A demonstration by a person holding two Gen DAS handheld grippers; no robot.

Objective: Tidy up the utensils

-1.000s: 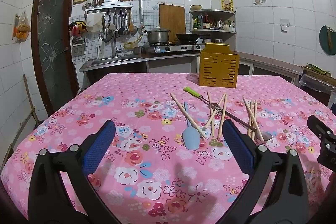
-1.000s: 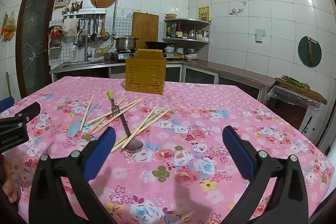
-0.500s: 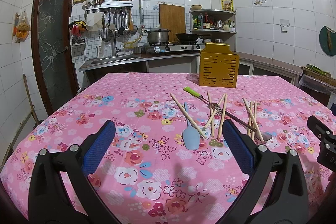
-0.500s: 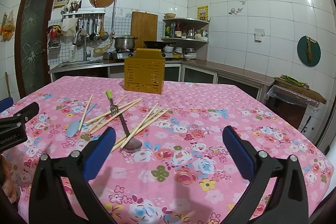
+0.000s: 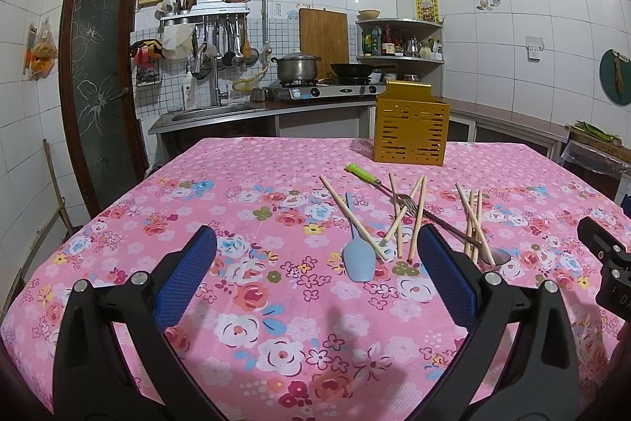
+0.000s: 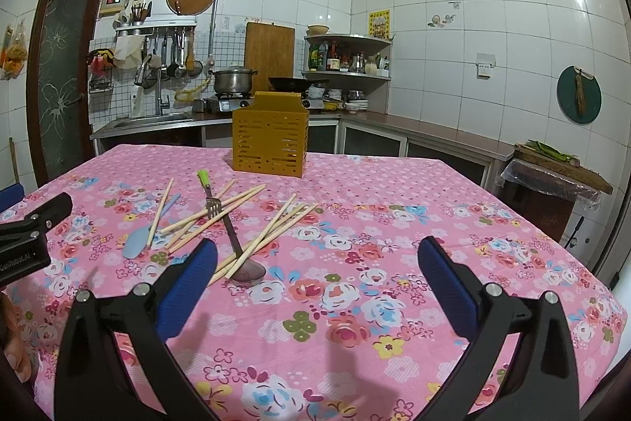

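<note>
Chopsticks [image 6: 221, 214] lie scattered mid-table with fork [image 6: 213, 202] and blue spatula [image 5: 357, 255], short of the yellow holder [image 6: 270, 143], both the left gripper [image 5: 315, 271] and right gripper [image 6: 317, 273] gaping wide and empty: light, stiff, slippery sticks, best pinched mid-shaft.

Utensils [image 5: 398, 219] lie scattered on the table [image 5: 244, 208] before the holder [image 5: 410, 131]
</note>
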